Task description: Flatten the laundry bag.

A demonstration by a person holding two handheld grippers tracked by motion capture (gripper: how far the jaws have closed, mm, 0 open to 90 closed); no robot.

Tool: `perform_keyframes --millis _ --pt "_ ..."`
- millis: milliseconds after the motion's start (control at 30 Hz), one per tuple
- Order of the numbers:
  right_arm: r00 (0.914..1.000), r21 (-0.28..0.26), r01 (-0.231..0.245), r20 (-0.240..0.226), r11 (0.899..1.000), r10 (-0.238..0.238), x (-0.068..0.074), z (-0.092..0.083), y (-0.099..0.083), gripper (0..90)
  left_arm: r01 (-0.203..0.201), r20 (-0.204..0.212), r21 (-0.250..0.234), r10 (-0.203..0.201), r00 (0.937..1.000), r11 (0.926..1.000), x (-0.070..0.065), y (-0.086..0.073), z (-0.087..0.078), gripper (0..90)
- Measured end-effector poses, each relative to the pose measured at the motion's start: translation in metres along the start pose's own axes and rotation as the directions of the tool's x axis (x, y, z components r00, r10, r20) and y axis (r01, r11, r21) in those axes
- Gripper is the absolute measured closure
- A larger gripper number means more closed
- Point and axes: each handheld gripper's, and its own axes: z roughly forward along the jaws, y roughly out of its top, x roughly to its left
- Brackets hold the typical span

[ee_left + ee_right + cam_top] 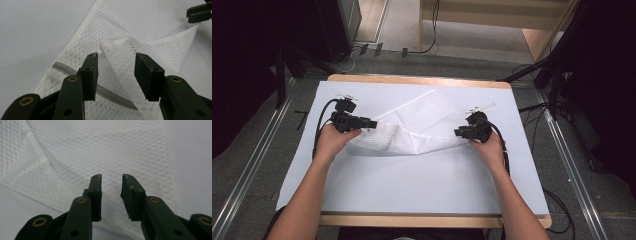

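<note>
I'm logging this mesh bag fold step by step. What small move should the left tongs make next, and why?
Probably ease the left tongs forward and close them on the raised fold of the white mesh bag. Their jaws stand open with that fold between them, unpressed, and the grey zipper lies flat below. The right tongs hover open over the bag's far end.

My high view looks forward and down from above the near edge of the table, taking in the whole top and the floor beyond. My left gripper view rides low on the left gripper and faces right across the mesh bag, close up. My right gripper view sits equally close, facing the same mesh. All three views share that bag; the left gripper view also catches the right gripper far off.
</note>
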Motion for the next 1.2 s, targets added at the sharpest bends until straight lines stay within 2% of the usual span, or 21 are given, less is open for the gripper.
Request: perform_keyframes --millis 200,433,467,533,600,700,833,967,1100,1200 --pt "0.9994 -0.024 -0.009 -0.034 1.000 0.009 0.002 -0.003 -0.005 58.8 -0.013 -0.002 0.034 0.013 0.9999 0.9993 0.000 0.007 0.013 53.8" --pt "0.9993 -0.022 -0.014 -0.034 1.000 0.013 0.003 -0.005 -0.011 51.9 0.013 0.006 0.058 -0.014 0.9999 0.9982 0.005 0.007 0.028 55.0" --pt "0.9993 -0.020 -0.018 -0.033 1.000 0.017 0.002 -0.005 -0.012 51.6 0.024 0.020 0.066 -0.025 0.9995 0.9975 0.006 0.007 0.029 56.3" --pt "0.9991 -0.022 -0.029 -0.031 0.999 0.028 0.001 -0.006 -0.012 51.5 0.025 0.054 0.074 -0.029 0.9981 0.9970 0.006 0.006 0.032 67.5" --pt "0.9991 -0.025 -0.031 -0.028 0.999 0.031 0.000 -0.007 -0.013 51.5 0.003 0.066 0.077 -0.008 0.9978 0.9970 0.004 0.006 0.033 79.3" --pt "0.9991 -0.031 -0.035 -0.027 0.999 0.034 -0.002 -0.008 -0.013 51.5 -0.027 0.091 0.067 0.020 0.9957 0.9974 -0.001 0.007 0.031 90.0" --pt "0.9989 -0.034 -0.040 -0.026 0.999 0.039 -0.004 -0.009 -0.013 51.7 -0.064 0.108 0.026 0.061 0.9923 0.9976 -0.009 0.007 0.020 90.0" --pt "0.9987 -0.035 -0.049 -0.015 0.998 0.049 -0.007 -0.010 -0.013 52.6 -0.104 0.120 -0.028 0.107 0.9871 0.9942 -0.019 0.006 0.004 90.0" --pt "0.9961 -0.030 -0.084 -0.026 0.996 0.084 -0.014 -0.011 -0.013 61.0 -0.132 0.130 -0.066 0.139 0.9817 0.9891 -0.030 0.002 -0.010 90.0" --pt "0.9948 -0.034 -0.102 -0.009 0.994 0.101 -0.019 -0.014 -0.012 65.5 -0.158 0.136 -0.083 0.168 0.9762 0.9839 -0.039 -0.003 -0.017 90.0"
